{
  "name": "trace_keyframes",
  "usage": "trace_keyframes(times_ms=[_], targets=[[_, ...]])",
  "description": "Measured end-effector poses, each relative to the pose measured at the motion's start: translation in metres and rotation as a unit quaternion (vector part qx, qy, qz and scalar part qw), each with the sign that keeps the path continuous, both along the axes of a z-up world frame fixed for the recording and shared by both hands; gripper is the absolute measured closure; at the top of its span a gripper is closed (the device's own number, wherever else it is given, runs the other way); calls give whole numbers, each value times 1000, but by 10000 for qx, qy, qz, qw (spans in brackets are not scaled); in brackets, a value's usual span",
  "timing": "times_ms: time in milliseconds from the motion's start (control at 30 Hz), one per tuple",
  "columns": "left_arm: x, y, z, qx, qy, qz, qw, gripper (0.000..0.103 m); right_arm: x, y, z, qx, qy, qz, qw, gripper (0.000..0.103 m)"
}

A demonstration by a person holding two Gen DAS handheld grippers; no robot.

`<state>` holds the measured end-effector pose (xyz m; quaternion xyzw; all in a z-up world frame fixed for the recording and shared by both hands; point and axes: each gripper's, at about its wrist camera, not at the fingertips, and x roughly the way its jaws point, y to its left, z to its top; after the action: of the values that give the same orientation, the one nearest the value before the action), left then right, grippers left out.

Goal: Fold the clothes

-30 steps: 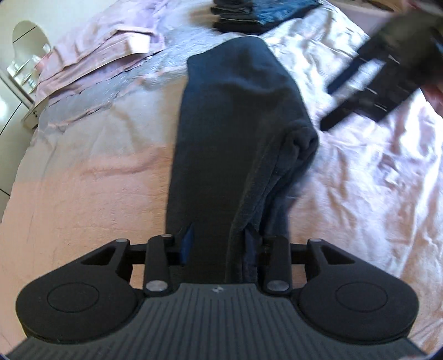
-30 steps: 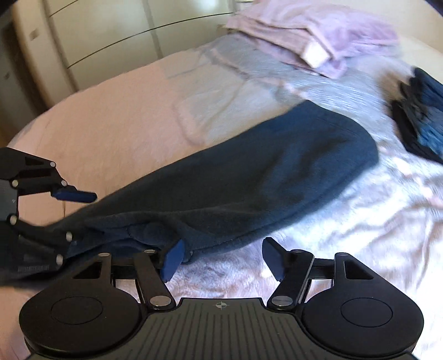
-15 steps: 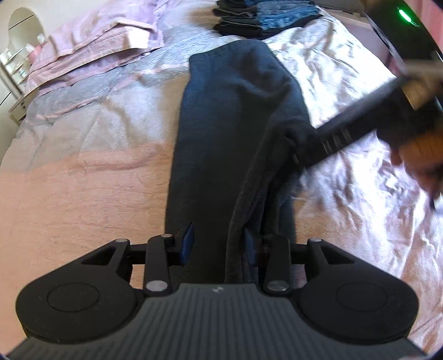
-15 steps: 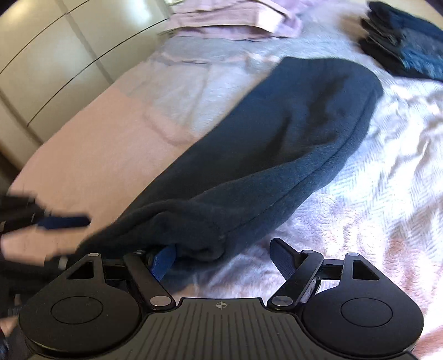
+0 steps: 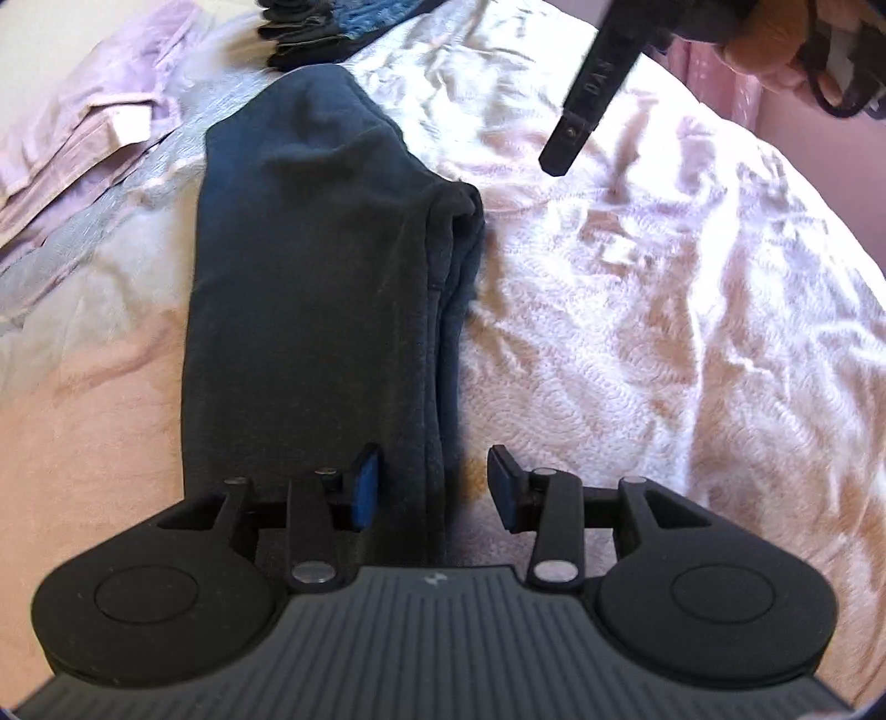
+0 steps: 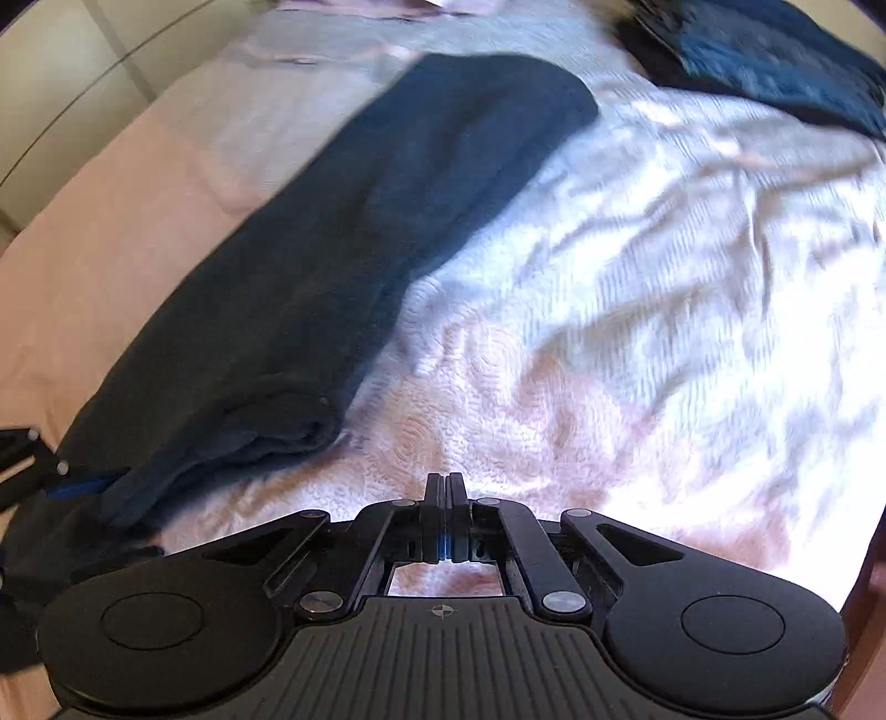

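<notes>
A dark navy garment (image 5: 310, 310), folded into a long strip, lies flat on the pale bedspread (image 5: 637, 343). My left gripper (image 5: 434, 490) is open at the strip's near end. The garment's right edge lies between its blue pads (image 5: 365, 490), with bare bedspread beside the right pad. My right gripper (image 6: 446, 490) is shut on nothing, over the bedspread to the right of the garment (image 6: 343, 249). In the left wrist view a hand holds the right gripper (image 5: 581, 105) up at the top right. The left gripper (image 6: 39, 465) shows at the left edge of the right wrist view.
A stack of folded dark and blue clothes (image 5: 332, 27) sits past the garment's far end, also visible as the stack (image 6: 775, 61). Folded lilac bedding (image 5: 72, 133) lies far left. Cream wardrobe doors (image 6: 55, 111) stand beyond the bed.
My right gripper was open against the garment's folded side; now it is shut and has drawn back to the right. The left gripper has shifted right, so bedspread shows between its pads.
</notes>
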<state>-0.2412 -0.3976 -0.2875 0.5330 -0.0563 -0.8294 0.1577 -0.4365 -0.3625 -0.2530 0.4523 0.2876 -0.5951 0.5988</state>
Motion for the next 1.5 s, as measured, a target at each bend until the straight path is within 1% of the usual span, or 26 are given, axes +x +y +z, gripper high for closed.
trace_keyframes(times_ms=[67,167,200,267,300,333,367,433,500,567,667,733,833,900,1000,1100,1133,1200,1267,1300,1367,1400,1433,1500], targets=[[4,0,5,23,66,138,9999,66,4,2,9,-134,30,219,9997,103],[7,0,11,44,67,371,9993,66,18,-3,22,-443,-46,529,9976,103],[9,0,12,62,46,465,9989,66,25,-6,25,-567,-38,686,9960,100],[15,0,10,108,18,717,9974,66,39,-15,25,-701,-101,936,9931,84],[19,-1,9,154,-16,872,9961,66,45,-19,23,-741,-141,1017,9919,60],[24,-1,7,186,-67,995,9948,66,50,-23,21,-782,-182,1099,9907,44],[29,-1,5,218,-118,1118,9934,66,55,-27,18,-822,-222,1180,9894,42],[38,-1,1,355,-265,1415,9889,66,60,-36,3,-515,-90,1389,9889,42],[47,3,4,369,-325,1661,9849,66,59,-42,-6,-166,11,1470,9890,42],[56,8,17,320,-218,1942,9802,66,54,-42,-2,-44,33,1480,9890,42],[68,14,39,269,-60,2419,9699,64,50,-32,17,-107,24,1594,9872,42],[80,22,53,184,-8,2763,9609,62,54,-27,27,-138,77,1775,9840,42],[107,36,68,142,-63,3367,9415,59,70,-20,40,-239,81,2190,9754,42],[128,48,74,98,-161,3763,9263,58,87,-16,46,-333,48,2532,9668,42],[162,65,80,75,-337,4389,8979,57,112,-9,57,-473,-2,3038,9516,42],[197,83,84,16,-463,4833,8742,53,145,-4,59,-462,-113,3428,9382,42],[208,88,83,-22,-520,4912,8695,51,158,-3,59,-451,-134,3537,9342,42],[229,97,80,-63,-620,5006,8634,51,184,1,58,-433,-171,3738,9264,42],[246,102,75,-74,-605,4986,8647,51,214,5,54,-417,-200,3912,9191,42],[251,101,70,-115,-647,4882,8703,51,228,7,51,-410,-214,3998,9154,42],[262,102,55,-301,-821,4488,8893,51,255,14,43,-422,-91,4153,9087,42],[268,102,44,-384,-993,4237,8995,53,269,19,38,-427,18,4222,9055,42],[273,103,33,-466,-1166,3981,9087,58,283,25,35,-442,123,4257,9037,42],[284,104,8,-678,-1544,3437,9238,62,301,34,27,-441,231,4185,9069,42]])
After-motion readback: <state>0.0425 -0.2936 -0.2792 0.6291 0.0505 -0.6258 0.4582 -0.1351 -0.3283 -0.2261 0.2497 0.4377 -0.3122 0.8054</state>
